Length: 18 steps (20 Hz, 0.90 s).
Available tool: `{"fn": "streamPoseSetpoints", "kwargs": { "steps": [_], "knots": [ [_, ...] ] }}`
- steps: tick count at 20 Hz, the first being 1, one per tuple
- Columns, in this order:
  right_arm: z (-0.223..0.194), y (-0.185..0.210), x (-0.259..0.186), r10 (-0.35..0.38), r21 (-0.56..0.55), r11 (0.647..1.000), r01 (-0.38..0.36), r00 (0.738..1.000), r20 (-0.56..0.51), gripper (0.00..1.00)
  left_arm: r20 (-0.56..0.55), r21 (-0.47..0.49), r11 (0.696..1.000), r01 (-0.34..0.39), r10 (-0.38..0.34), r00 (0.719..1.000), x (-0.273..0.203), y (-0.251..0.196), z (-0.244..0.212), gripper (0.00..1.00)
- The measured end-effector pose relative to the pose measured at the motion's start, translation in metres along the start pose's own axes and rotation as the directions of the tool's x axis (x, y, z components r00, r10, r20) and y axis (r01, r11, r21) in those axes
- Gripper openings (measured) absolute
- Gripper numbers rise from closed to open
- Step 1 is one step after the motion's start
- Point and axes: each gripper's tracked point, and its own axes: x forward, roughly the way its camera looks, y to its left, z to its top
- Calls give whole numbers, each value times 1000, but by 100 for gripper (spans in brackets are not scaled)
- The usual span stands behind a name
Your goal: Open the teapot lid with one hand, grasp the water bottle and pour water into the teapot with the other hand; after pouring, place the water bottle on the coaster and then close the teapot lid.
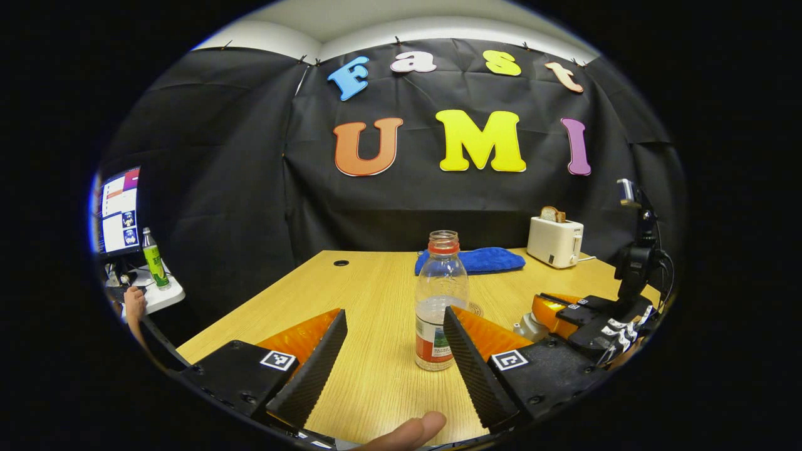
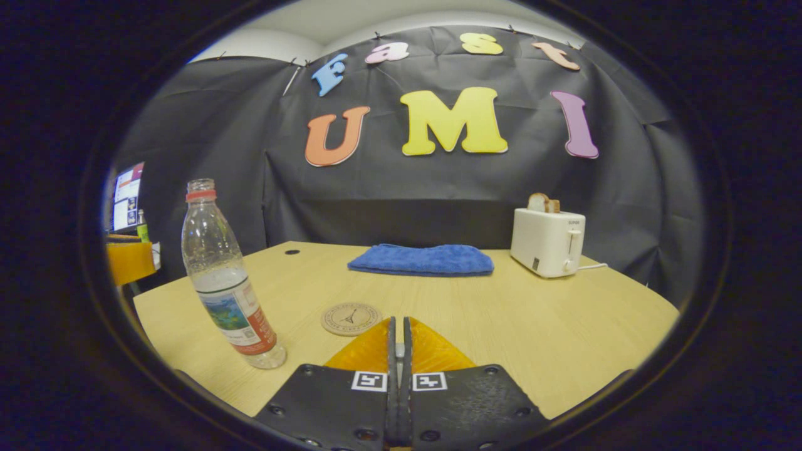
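A clear water bottle (image 1: 442, 300), uncapped and partly filled, stands upright on the wooden table (image 1: 376, 376). My left gripper (image 1: 395, 316) is open just before it, and the bottle sits close to the right finger's tip. In the right gripper view the bottle (image 2: 225, 282) stands at the left, with a round coaster (image 2: 351, 318) just ahead of my right gripper (image 2: 398, 322), whose fingers are shut. The left gripper view shows the right gripper (image 1: 564, 313) low over a white object (image 1: 525, 326), likely part of the teapot. Whether it grips that object is hidden.
A folded blue towel (image 2: 421, 260) lies at the back of the table, and a white toaster (image 2: 547, 241) with bread stands at the back right. A monitor (image 1: 118, 210) and a green bottle (image 1: 153, 260) sit on a side desk to the left.
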Motion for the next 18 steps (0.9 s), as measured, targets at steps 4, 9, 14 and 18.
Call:
{"fn": "streamPoseSetpoints", "kwargs": {
  "steps": [4,9,14,18],
  "knots": [
    [27,-20,-17,-43,-31,999,45,997,70,0,-29,35,999,19,-18,999,4,-11,-11,98],
    [44,-40,-42,-49,-26,998,52,994,93,0,-8,3,994,113,-113,994,16,-37,-20,98],
    [43,-63,-63,-39,-33,999,42,995,89,0,74,-5,990,140,-139,988,33,-44,-23,100],
    [37,-82,-71,-45,-25,999,48,996,80,0,66,4,991,134,-134,989,49,-42,-35,98]
  ]
}}
